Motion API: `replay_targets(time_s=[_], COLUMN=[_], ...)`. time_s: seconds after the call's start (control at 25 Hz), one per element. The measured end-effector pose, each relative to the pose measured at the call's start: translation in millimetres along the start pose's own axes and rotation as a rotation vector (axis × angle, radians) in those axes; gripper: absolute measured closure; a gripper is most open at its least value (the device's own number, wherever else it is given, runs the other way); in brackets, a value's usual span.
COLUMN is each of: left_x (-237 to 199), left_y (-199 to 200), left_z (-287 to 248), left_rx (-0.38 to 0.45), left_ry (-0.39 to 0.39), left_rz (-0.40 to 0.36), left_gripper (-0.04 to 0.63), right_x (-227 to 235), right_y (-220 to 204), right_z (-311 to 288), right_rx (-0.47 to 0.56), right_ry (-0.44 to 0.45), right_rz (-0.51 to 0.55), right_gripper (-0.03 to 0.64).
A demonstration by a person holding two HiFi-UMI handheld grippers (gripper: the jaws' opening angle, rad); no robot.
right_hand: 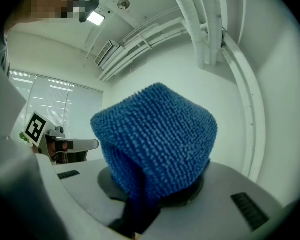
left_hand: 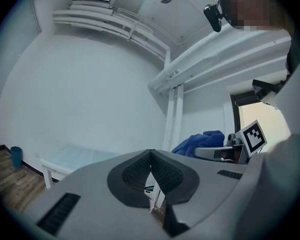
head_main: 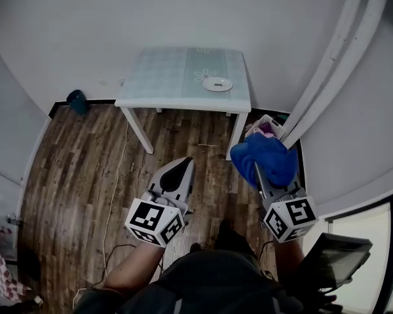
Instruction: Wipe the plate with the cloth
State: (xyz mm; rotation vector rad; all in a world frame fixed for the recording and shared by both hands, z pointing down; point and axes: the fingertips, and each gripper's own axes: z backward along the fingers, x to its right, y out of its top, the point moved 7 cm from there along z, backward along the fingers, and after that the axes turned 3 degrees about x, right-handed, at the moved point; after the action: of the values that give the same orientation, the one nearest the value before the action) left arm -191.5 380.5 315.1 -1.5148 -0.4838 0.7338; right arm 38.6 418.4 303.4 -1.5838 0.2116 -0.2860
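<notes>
— Looking down first on dark plank floor (head_main: 85,175), then on a pale bench (head_main: 164,77) pushed against the far wall. Standing well apart from it, by the look of things.

— Agreeing. Reading that gap as an approach not yet made.

— Holding both grippers low and out in front. Seeing the left gripper (head_main: 185,164) with its fingers (left_hand: 135,174) pressed together on nothing, probably leaving it free for steadying things at the bench.

— And seeing the right gripper (head_main: 258,170) pinching a blue nubby cloth (head_main: 268,159), bunched up over the fingers and hiding their tips.

— Seemingly gripping it by a fold and leaving a loose wad forward, handy for wiping.

— Finding the plate (head_main: 217,84) toward the right side of the bench, nearer the front edge. Small, white, lying flat, well apart from the cloth.

— Judging the wiping as not yet begun, then. Needing a walk-up first, then a lowering of that wad onto the plate.
</notes>
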Motion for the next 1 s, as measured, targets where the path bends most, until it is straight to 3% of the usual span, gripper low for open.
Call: replay_targets(time_s=[0.4,0.56,1.0], left_x=[-35.9,-44.6,-64.5], left_y=[3.9,2.7,1.0], left_z=[-86.3,-129.6,-219.6], left_rx=[-0.018,-0.038,-0.043], left_ry=[0.051,0.068,0.134], left_rz=[-0.030,0.001,-0.011], left_gripper=[0.586,0.586,0.586], right_x=[59.0,91.2,173.7], right_y=[1.4,3.1,4.0], right_z=[-78.1,-105.2,-168.9], right_rx=[0.034,0.033,0.040], right_ry=[0.046,0.065,0.101], right_rz=[-0.005,-0.015,-0.039], right_gripper=[0.531,0.531,0.531])
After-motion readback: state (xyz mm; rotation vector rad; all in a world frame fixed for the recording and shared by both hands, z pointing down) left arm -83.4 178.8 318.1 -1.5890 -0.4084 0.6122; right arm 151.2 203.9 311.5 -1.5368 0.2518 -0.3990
